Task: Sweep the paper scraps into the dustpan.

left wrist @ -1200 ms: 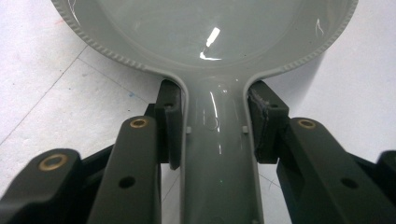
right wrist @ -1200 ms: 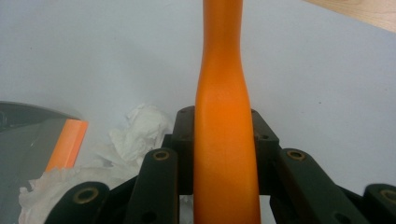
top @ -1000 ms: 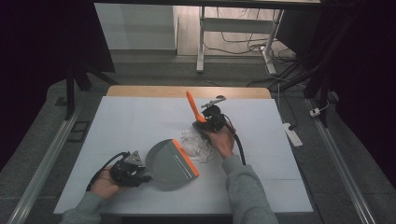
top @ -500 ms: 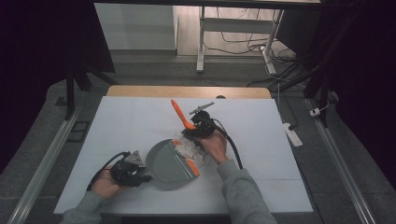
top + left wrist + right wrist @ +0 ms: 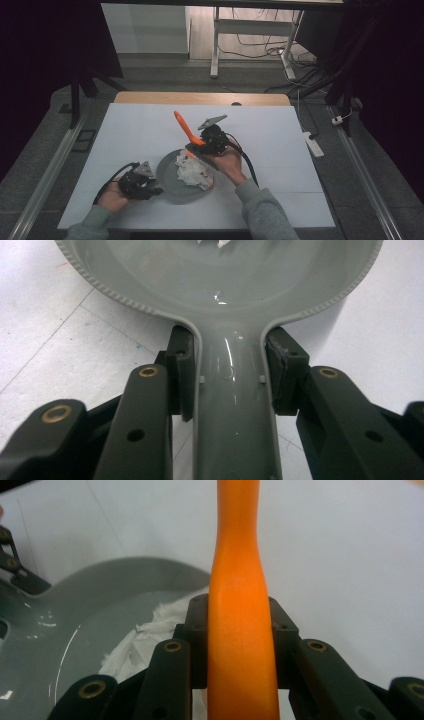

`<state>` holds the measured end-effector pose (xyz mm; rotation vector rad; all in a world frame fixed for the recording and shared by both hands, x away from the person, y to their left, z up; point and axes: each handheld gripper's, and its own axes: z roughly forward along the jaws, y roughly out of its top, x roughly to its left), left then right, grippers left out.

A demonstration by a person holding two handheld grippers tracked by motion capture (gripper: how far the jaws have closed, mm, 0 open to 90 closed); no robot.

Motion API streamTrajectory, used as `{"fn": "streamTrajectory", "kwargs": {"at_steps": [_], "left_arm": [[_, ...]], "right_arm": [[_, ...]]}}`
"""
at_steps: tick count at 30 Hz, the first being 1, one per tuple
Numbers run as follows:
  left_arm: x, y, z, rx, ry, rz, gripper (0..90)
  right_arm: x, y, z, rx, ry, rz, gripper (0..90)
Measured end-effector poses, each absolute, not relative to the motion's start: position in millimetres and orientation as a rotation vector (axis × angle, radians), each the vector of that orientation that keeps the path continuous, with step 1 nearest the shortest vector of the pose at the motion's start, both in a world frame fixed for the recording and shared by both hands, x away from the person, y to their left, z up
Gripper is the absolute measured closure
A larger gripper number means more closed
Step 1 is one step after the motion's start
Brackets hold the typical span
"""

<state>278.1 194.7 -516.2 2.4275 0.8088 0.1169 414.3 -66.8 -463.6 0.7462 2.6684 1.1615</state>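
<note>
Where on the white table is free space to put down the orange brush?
The table is bare right of the right gripper, along the far wooden edge, and at the far left. The near middle is crowded: grey dustpan, crumpled paper, left gripper.

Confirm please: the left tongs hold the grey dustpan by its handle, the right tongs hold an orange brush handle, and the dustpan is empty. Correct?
Not quite: the dustpan is not empty. The high view shows crumpled white paper lying in it. The left tongs do grip its handle, and the right tongs hold the orange brush handle.
</note>
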Motion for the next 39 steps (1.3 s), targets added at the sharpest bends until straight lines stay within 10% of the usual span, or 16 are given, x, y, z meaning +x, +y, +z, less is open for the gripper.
{"fn": "streamTrajectory", "kwargs": {"at_steps": [20,39], "left_arm": [[276.3,196.1,-515.3,2.435,0.795,0.107,61.9],[272.2,196.2,-513.9,2.444,0.783,0.097,61.9]], "right_arm": [[417.7,-129.7,-471.7,1.098,2.455,1.045,70.2],[411.2,-95.7,-490.4,1.108,2.534,1.045,70.2]]}}
